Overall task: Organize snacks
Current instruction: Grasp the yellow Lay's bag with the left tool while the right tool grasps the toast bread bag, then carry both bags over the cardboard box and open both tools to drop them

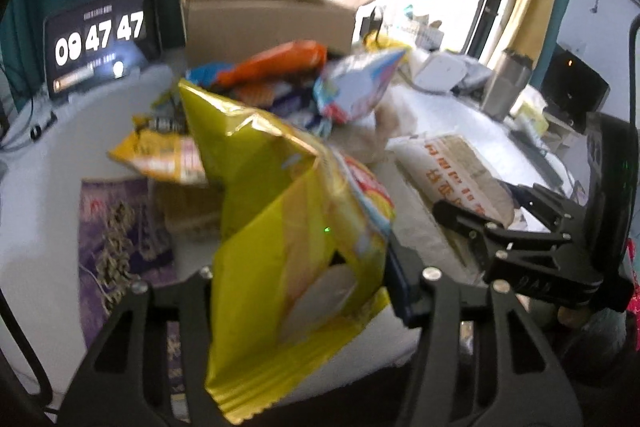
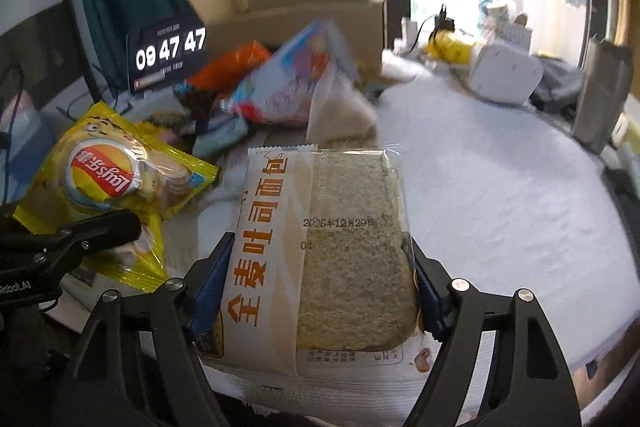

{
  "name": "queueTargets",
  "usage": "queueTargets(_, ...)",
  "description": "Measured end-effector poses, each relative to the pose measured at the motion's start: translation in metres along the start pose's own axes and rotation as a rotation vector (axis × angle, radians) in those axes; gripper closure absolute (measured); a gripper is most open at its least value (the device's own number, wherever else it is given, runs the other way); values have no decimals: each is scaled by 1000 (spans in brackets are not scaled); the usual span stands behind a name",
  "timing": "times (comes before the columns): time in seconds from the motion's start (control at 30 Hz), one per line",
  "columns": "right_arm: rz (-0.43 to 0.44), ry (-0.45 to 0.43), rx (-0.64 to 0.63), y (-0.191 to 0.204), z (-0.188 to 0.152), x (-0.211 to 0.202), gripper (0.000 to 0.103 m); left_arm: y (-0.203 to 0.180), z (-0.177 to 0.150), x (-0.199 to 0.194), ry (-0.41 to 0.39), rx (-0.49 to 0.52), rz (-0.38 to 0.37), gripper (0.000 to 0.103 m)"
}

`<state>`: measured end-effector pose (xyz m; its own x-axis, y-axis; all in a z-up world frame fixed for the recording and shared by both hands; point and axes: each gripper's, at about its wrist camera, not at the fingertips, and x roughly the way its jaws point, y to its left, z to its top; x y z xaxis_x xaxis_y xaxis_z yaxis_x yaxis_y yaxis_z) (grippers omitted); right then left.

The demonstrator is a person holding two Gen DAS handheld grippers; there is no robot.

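Observation:
A yellow Lay's chips bag (image 1: 280, 227) stands crumpled between the fingers of my left gripper (image 1: 296, 279), which is shut on its lower part. The right wrist view shows the same bag (image 2: 100, 171) at the left, with the left gripper (image 2: 100, 227) pinching it. A whole-wheat toast bread packet (image 2: 320, 247) with orange lettering lies lengthwise in my right gripper (image 2: 320, 279), whose blue pads (image 2: 214, 275) press on both long sides. In the left wrist view the bread packet (image 1: 452, 179) lies to the right with the right gripper (image 1: 500, 215) on it.
A pile of snack bags lies behind, among them an orange bag (image 1: 280, 61) and a blue-white bag (image 1: 356, 87). An open cardboard box (image 1: 256, 15) stands at the back, with a clock tablet (image 1: 100, 39) to its left. Near left lies a purple packet (image 1: 120, 227). A metal tumbler (image 1: 506, 83) stands right.

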<state>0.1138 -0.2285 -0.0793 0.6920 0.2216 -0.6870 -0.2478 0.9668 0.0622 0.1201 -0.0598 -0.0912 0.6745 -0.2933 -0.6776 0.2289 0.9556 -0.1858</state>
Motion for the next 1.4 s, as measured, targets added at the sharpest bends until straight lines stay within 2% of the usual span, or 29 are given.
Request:
queueTargets(0.3,-13,-114,-23,-1,45,-31,23,-8,36,-23,-104,43,12,47)
queueTargets(0.7,-22,-177,-65,-4,105,-25,23,10,100,-21,-225,65,71,47)
queueTargets(1.07,-23,-233,-101,-10,173,14,23,54,173,2,-307,86,132,47)
queueTargets(1.4,8,-244,-102,-24,252,79,23,93,238,64,-297,64,144,47)
